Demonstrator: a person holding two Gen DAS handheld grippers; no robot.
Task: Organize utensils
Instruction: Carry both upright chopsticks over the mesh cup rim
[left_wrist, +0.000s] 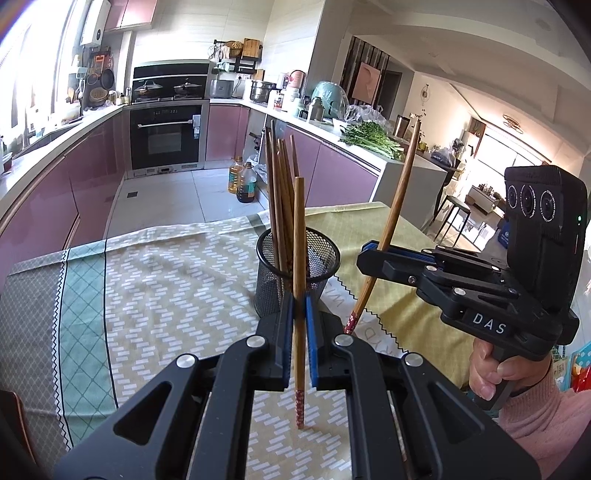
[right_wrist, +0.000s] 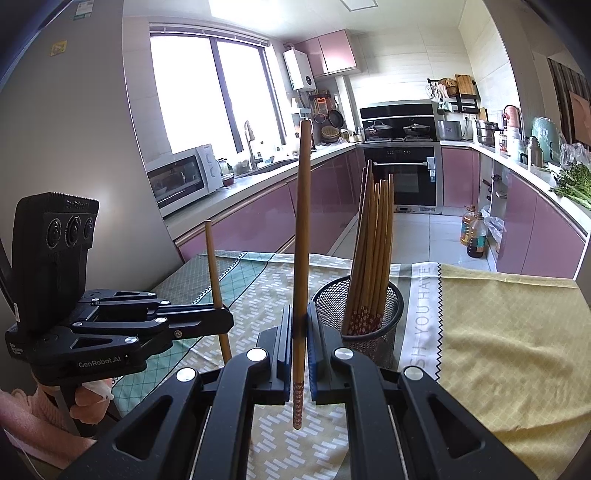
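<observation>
Wooden chopsticks: one upright in each gripper, patterned red tip down, above the tablecloth (right_wrist: 498, 332).
Left gripper (left_wrist: 300, 332): clenched on left chopstick (left_wrist: 299, 266); body reads "GenRobot.AI".
Right gripper (right_wrist: 299, 332): clenched on right chopstick (right_wrist: 303, 221); body reads "DAS".
Mesh cup (right_wrist: 384, 325): black, on the cloth just beyond both grippers, holding the other chopsticks (right_wrist: 373, 236).
Cloth print: "YOU HAVE".

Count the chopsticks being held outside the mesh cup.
2. One chopstick stands upright in the left tool; the other chopstick in the right tool. More stand bundled in the mesh cup.
</observation>
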